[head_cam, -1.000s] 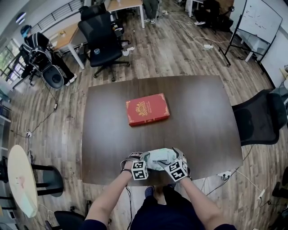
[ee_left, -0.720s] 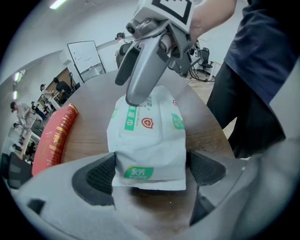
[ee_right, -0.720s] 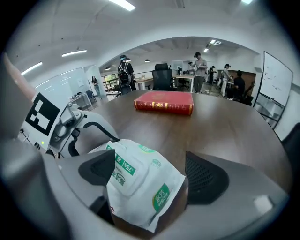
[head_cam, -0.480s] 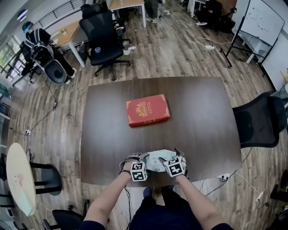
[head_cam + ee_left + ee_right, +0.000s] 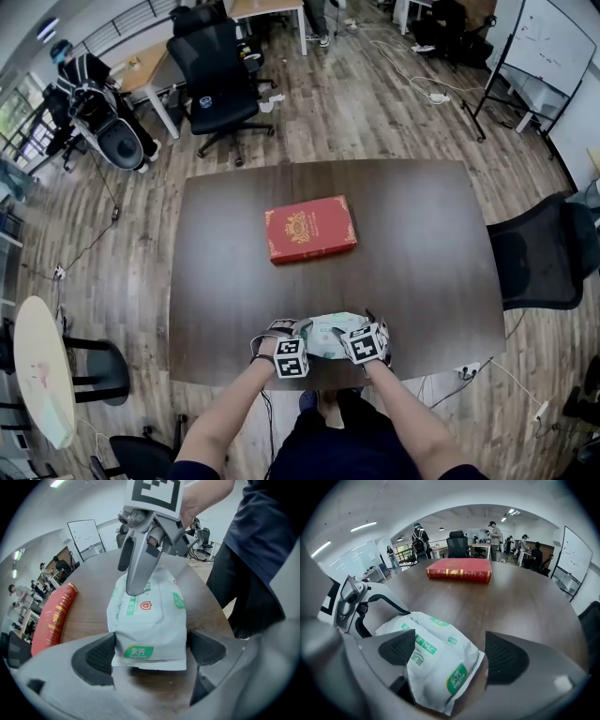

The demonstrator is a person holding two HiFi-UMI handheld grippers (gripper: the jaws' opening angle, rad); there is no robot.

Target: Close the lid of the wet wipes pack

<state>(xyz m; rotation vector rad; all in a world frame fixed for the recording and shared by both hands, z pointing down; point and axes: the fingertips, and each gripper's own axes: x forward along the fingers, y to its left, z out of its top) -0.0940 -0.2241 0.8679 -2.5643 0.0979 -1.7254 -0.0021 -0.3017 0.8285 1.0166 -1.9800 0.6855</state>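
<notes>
- At the near edge of the bench, the left hand-held gripper clamps the end of the pack between its pads, its jaws just easing wider.
- The right hand-held gripper, jaws apart and just widening, grips nothing; one finger presses on the lid.
- The lid looks flat, so closing seems nearly done; sealing and letting go remain.
- Farther off, a red book lies well apart.

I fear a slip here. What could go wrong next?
The left gripper holds the soft pack by one end only; it could slip free. The pack lies at the near edge of the table, so a shove might push it off. The right gripper, jaws just opening astride the pack, rests one finger on it, which may skid.
</notes>
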